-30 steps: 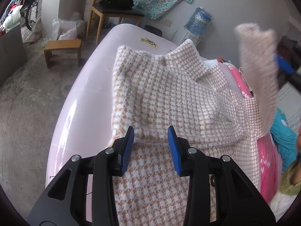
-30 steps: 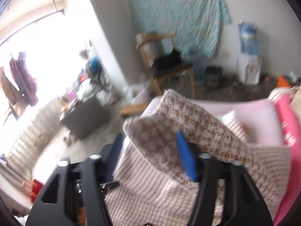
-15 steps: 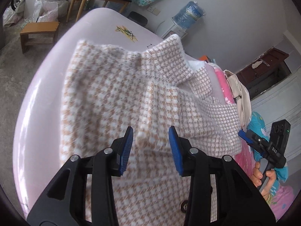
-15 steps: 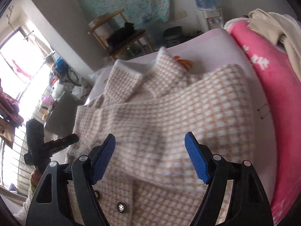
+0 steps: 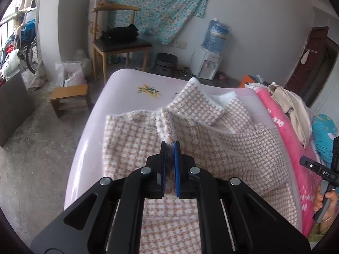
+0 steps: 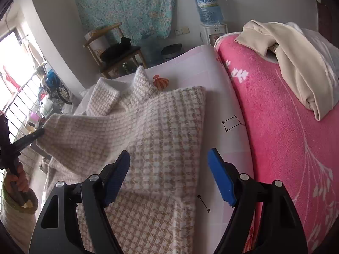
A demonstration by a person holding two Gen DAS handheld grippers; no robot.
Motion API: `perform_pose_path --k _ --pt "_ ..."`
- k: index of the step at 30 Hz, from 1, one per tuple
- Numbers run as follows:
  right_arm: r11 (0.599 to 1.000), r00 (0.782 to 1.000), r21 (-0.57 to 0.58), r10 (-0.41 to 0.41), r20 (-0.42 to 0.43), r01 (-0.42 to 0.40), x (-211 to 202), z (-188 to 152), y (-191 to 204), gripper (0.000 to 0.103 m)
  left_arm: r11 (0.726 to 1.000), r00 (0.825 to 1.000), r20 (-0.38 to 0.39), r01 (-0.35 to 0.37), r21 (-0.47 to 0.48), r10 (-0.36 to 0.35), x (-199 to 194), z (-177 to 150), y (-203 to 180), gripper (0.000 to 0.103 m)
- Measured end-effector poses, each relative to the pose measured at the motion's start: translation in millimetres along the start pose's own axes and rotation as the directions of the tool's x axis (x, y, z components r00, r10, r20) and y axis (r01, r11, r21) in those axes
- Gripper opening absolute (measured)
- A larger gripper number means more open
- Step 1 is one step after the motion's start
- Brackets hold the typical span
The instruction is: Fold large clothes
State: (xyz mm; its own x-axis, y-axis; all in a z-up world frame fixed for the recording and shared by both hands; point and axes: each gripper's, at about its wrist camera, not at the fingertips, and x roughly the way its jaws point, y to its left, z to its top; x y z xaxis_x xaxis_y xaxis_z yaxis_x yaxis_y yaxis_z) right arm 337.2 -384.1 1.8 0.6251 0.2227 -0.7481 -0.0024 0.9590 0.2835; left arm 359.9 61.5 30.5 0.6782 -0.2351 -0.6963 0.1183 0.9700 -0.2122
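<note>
**Now: left gripper pinches a raised fold of the jacket, right gripper hangs open above it**

Nearest in the left wrist view, the left gripper (image 5: 170, 146) has its blue jaws drawn almost together on a ridge of the houndstooth jacket (image 5: 222, 148), the fabric lifted into a peak that runs away toward 12 o'clock. The rest of the jacket spreads flat around the jaws on the pale pink surface (image 5: 89, 139). At 4 o'clock in that view the right gripper (image 5: 317, 169) shows at the frame edge, gripped by a hand (image 5: 324, 201).

From the right wrist view, the right gripper (image 6: 169, 169) has its jaws spread wide with nothing between them, poised over the jacket's (image 6: 165, 139) right edge. At 9 o'clock the left gripper's tip (image 6: 31, 136) holds a corner of the jacket off the surface, so the cloth slopes up toward it.

Farther out, the jacket's collar (image 5: 199, 105) lies toward the surface's far end. A pink fleece blanket (image 6: 286, 127) lies along the surface's right side, with a cream garment (image 6: 296, 63) heaped on it. Beyond stand a wooden chair (image 5: 118, 42), a small stool (image 5: 70, 97) and a water dispenser (image 5: 211, 53) against the wall.
</note>
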Motion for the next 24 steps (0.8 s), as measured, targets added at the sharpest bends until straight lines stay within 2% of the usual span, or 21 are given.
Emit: perform_pose_path --k 2,4,7,9,11,12,15,18,20,22,24 --pt "0.999 1.0 -0.039 -0.026 -0.011 0.025 6 0 7 0.065 0.999 0.997 -0.064 -0.04 0.008 0.04 17 -11 9 0.006" --pt "0.996 0.998 -0.076 -0.052 -0.023 0.051 16 1 15 0.044 0.998 0.991 -0.116 -0.066 0.014 0.067 35 -22 19 0.006" --pt "0.992 0.999 -0.124 -0.026 -0.039 0.021 32 5 27 0.025 0.996 0.987 -0.129 -0.089 0.028 0.092 53 -38 28 0.007" --pt "0.984 0.996 -0.173 -0.043 -0.074 0.03 49 4 34 0.022 0.995 0.989 -0.108 -0.096 0.036 0.099 54 -41 28 0.007" --pt "0.972 0.981 -0.217 -0.124 -0.148 0.09 74 -3 33 0.022 0.995 0.99 -0.103 -0.095 0.035 0.098 51 -40 29 0.011" --pt "0.971 0.976 -0.22 -0.135 -0.169 0.096 81 -7 30 0.021 0.995 0.991 -0.098 -0.092 0.03 0.094 47 -40 30 0.011" --pt "0.97 0.975 -0.215 -0.152 -0.164 0.115 71 -4 31 0.021 0.993 0.992 -0.046 -0.115 0.037 0.117 25 -36 32 0.011" --pt "0.961 0.979 -0.244 -0.163 -0.12 0.13 59 3 39 0.021 0.996 0.998 0.012 -0.069 0.061 0.068 7 -25 27 0.011" --pt "0.956 0.981 -0.259 -0.169 -0.094 0.14 59 11 45 0.022 0.996 1.0 0.001 -0.023 0.087 0.023 11 -18 16 0.012" --pt "0.96 0.985 -0.252 -0.151 -0.086 0.125 66 20 49 0.022 0.995 0.998 -0.056 0.013 0.104 -0.007 29 -14 3 0.015" --pt "0.958 0.982 -0.249 -0.168 -0.087 0.142 81 29 47 0.022 0.995 0.995 -0.096 0.016 0.095 -0.007 52 -15 -5 0.015"
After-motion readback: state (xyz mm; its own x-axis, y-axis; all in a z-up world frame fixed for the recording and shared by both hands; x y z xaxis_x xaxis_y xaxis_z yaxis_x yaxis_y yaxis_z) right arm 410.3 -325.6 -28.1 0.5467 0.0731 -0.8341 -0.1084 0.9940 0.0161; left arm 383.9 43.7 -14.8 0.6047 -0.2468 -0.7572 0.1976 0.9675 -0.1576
